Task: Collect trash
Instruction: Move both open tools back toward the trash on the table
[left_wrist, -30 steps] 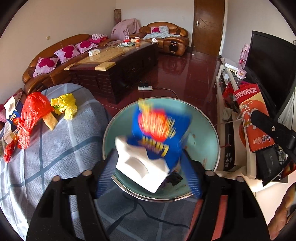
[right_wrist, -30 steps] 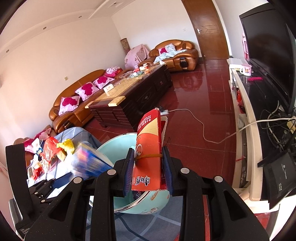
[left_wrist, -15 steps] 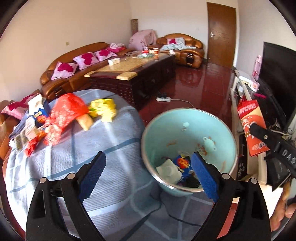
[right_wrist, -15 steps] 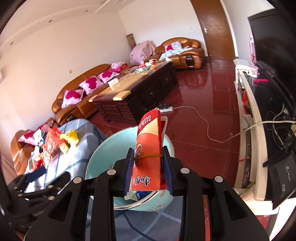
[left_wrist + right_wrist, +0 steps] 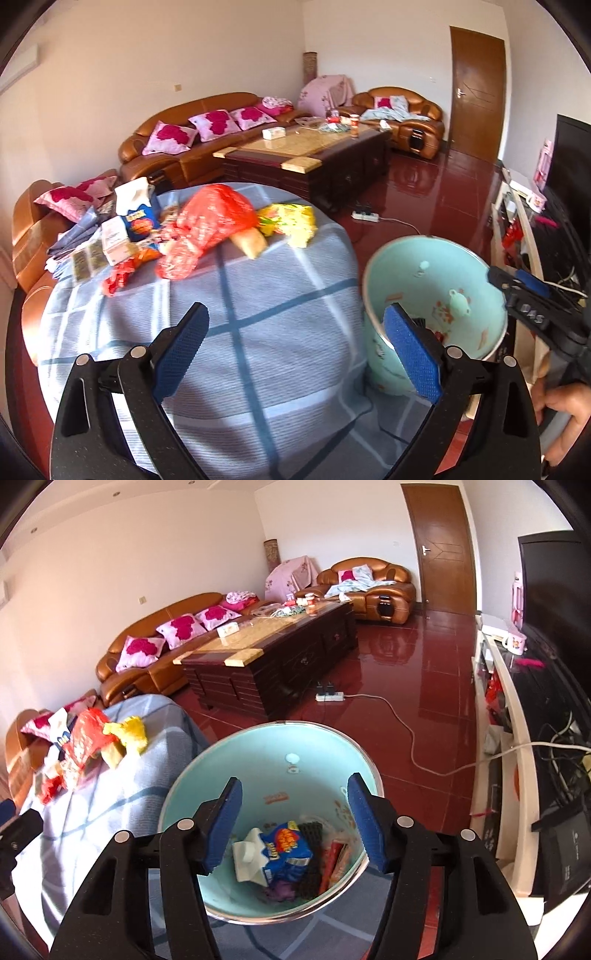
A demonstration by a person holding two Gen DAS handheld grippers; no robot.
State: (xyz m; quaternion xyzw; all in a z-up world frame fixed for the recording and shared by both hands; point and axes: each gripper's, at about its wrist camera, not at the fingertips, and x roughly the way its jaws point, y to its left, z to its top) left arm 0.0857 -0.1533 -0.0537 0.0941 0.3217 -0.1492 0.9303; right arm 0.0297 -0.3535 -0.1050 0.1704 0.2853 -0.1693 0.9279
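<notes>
The light blue bin (image 5: 266,760) stands beside the table with the checked blue cloth (image 5: 258,332). Inside it lie a blue and white carton (image 5: 284,849) and a red carton (image 5: 334,860). My right gripper (image 5: 295,812) hovers over the bin; its jaws are opening and nothing is between them. My left gripper (image 5: 295,332) is over the cloth, left of the bin (image 5: 436,280), with its jaws opening wide and empty. Further along the table lie a red plastic bag (image 5: 210,225), a yellow wrapper (image 5: 291,221), a blue and white carton (image 5: 138,218) and several small packets.
A dark coffee table (image 5: 273,653) and brown sofas (image 5: 155,657) stand beyond. A power strip (image 5: 330,697) with its cable lies on the red floor. A white TV stand (image 5: 513,709) with cables runs along the right. A hand (image 5: 561,406) holds the right tool.
The left gripper dropped the blue carton into the bin and swung left over the table. The right gripper opened over the bin and the red carton fell in.
</notes>
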